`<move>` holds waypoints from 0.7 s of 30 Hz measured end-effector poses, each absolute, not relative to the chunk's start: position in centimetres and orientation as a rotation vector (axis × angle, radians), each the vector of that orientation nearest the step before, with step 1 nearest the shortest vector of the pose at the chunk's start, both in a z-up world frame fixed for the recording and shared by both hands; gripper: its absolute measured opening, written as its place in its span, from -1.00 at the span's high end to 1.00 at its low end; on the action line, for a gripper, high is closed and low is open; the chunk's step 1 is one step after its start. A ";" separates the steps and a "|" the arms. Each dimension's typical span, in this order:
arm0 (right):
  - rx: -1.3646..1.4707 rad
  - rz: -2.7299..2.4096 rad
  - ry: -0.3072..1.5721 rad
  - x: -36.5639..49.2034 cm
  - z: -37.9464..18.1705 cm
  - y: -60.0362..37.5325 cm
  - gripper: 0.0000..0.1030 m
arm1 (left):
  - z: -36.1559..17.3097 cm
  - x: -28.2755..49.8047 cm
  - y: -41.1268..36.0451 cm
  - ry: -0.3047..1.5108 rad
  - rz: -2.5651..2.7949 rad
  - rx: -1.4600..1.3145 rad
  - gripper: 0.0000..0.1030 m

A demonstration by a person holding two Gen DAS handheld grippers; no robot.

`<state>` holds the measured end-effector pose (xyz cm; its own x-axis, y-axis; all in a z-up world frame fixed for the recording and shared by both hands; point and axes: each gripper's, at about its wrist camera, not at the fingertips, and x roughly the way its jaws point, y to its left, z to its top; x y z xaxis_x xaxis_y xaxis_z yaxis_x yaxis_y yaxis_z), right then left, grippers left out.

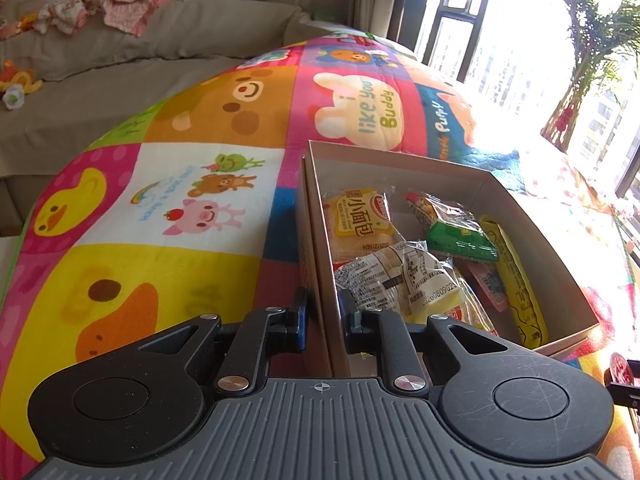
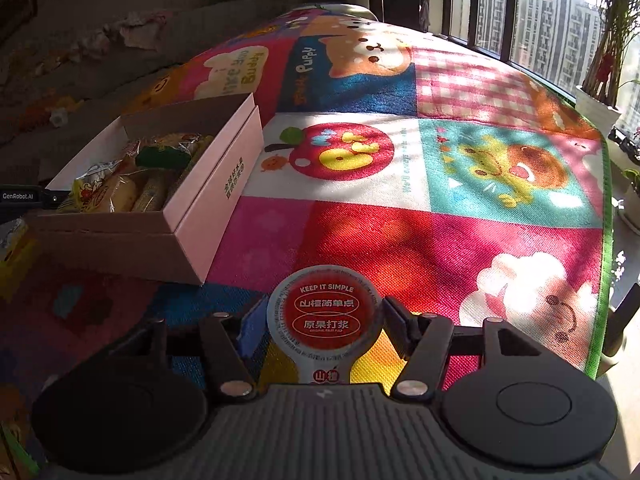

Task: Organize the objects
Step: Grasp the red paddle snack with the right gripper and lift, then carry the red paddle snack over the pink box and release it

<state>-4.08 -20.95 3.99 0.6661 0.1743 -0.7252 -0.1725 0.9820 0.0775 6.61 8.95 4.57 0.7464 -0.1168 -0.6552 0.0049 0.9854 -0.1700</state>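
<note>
Left tool (image 1: 323,322) clamped on snack-filled box (image 1: 320,240) wall; right tool (image 2: 324,320) gripping red-lidded cup (image 2: 326,312), patchwork mat (image 2: 440,160) beneath.

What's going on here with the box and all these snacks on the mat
A person with two handheld grippers is tidying snacks into a cardboard box on a colourful play mat. The left gripper straddles the box's near wall, one finger outside and one inside, apparently steadying it. The right gripper holds a round red-lidded fruit cup beside the box, not yet in it. Several wrapped snacks already lie inside.
</note>
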 end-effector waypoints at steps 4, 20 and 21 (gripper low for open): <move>0.014 0.260 0.858 -6.6 4.4 -19.6 -0.20 | 4.4 6.9 9.0 0.734 -0.064 -0.170 0.65; -0.028 0.527 0.576 -8.4 16.8 -11.9 -0.20 | 4.3 6.8 9.1 0.733 -0.066 -0.173 0.65; -0.031 0.523 0.542 -7.9 17.7 -11.6 -0.20 | 4.3 6.8 9.0 0.733 -0.066 -0.172 0.64</move>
